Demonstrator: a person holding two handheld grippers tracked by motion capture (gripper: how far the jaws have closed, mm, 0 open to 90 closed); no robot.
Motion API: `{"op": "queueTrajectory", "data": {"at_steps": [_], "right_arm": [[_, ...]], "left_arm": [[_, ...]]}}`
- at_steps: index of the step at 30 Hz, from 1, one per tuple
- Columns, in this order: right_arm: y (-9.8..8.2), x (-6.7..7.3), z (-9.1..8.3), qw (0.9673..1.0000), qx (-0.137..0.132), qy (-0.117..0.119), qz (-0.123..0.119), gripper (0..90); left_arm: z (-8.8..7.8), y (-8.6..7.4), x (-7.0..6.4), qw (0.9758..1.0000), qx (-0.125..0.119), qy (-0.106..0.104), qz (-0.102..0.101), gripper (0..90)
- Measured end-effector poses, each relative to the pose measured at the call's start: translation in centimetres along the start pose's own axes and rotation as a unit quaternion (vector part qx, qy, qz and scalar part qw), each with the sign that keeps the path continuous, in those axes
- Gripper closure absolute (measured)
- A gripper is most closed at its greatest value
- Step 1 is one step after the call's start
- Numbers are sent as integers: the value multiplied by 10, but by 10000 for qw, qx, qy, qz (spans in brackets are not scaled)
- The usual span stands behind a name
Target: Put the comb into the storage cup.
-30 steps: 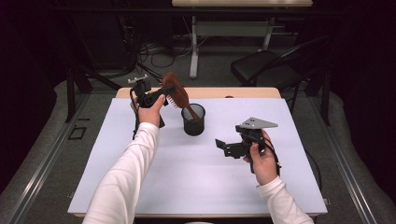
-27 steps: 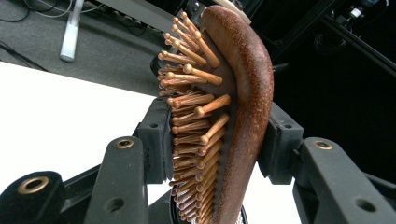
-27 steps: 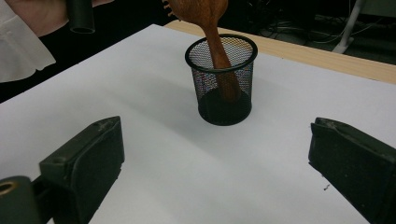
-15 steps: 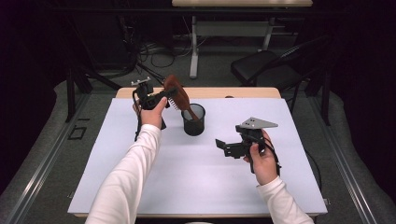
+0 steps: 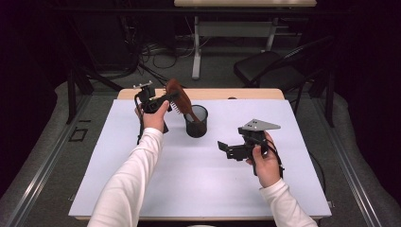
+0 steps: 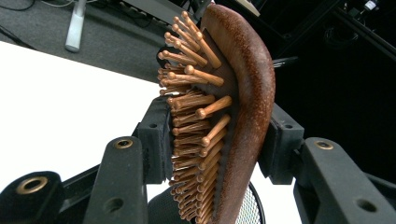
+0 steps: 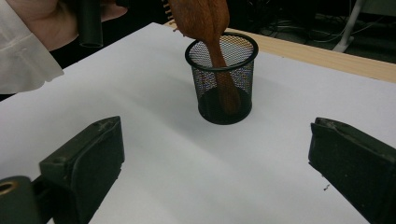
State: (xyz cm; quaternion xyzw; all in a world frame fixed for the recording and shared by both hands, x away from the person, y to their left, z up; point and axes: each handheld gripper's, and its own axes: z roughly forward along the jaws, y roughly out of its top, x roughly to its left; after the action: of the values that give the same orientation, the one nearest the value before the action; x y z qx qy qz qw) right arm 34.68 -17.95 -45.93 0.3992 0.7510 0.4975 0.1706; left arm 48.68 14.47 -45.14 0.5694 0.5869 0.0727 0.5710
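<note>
Squeezing the brown hairbrush [image 6: 243, 93] by its head, the left gripper [image 5: 158, 101] holds it tilted — handle down inside the black mesh cup [image 5: 196, 122] on the worktop [image 5: 198, 184]. The right gripper [image 5: 231, 150] waits nearby, fingers apart — nothing between them.

The high view looked forward and down from above the person's side of the table [image 5: 302, 189], far enough back to take in the whole white top with the mesh cup [image 5: 196, 121] near its far middle. The left gripper view sat very close above that cup, looking along its own jaws past the hairbrush [image 6: 233, 112] clamped between them — the cup's rim [image 6: 252, 205] just showed at its bottom edge. The right gripper view looked low across the table from the cup's near right side, level and near, with the cup [image 7: 223, 79] centred. All three views shared the cup and the brush [image 7: 205, 23] — each from a different side.
</note>
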Motion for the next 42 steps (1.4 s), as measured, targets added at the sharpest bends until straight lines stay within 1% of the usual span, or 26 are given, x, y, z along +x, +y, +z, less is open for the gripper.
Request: {"op": "queueTrajectory", "data": {"at_steps": [1, 3, 8, 17, 19, 21, 25, 26, 30, 35, 37, 38, 39, 42], "right_arm": [[0, 0, 0, 10000, 3, -2, 5, 32], [0, 0, 0, 10000, 9, -6, -3, 32], [0, 0, 0, 10000, 8, -10, -1, 32], [-1, 1, 2, 10000, 32, 5, -36, 32], [-1, 1, 1, 10000, 30, 1, -30, 32], [-1, 1, 1, 10000, 26, 3, -15, 32], [-1, 1, 1, 10000, 26, 5, -15, 32], [-1, 1, 2, 10000, 28, 7, -22, 32], [-1, 1, 2, 10000, 31, 8, -35, 32], [-1, 1, 1, 10000, 21, 0, -17, 32], [-1, 0, 1, 10000, 13, -2, -17, 32], [-1, 0, 1, 10000, 13, 0, -17, 33], [-1, 0, 1, 10000, 14, -1, -18, 33], [-1, 0, 1, 10000, 12, -1, -13, 33]], "left_arm": [[0, 0, 0, 10000, -2, -6, -35, 526], [1, 0, 0, 10000, -7, -6, -28, 526], [1, 0, 1, 10000, 7, -32, 46, 524], [1, -1, 2, 10000, 5, -63, 71, 518], [1, -1, 3, 10000, -5, -63, 41, 515], [1, -1, 4, 9999, -2, -83, 71, 511], [0, -2, 6, 9999, -18, -114, 47, 500], [0, -2, 7, 9999, -25, -120, 15, 499], [0, -1, 7, 9999, -12, -118, 39, 494], [-2, -1, 8, 9999, 32, -112, 22, 486], [-2, -1, 9, 9999, 3, -138, -77, 478], [-3, 0, 11, 9999, 25, -142, -62, 475], [-3, 0, 12, 9998, 13, -158, -123, 473], [-4, 0, 15, 9999, 28, -125, -113, 467]]}}
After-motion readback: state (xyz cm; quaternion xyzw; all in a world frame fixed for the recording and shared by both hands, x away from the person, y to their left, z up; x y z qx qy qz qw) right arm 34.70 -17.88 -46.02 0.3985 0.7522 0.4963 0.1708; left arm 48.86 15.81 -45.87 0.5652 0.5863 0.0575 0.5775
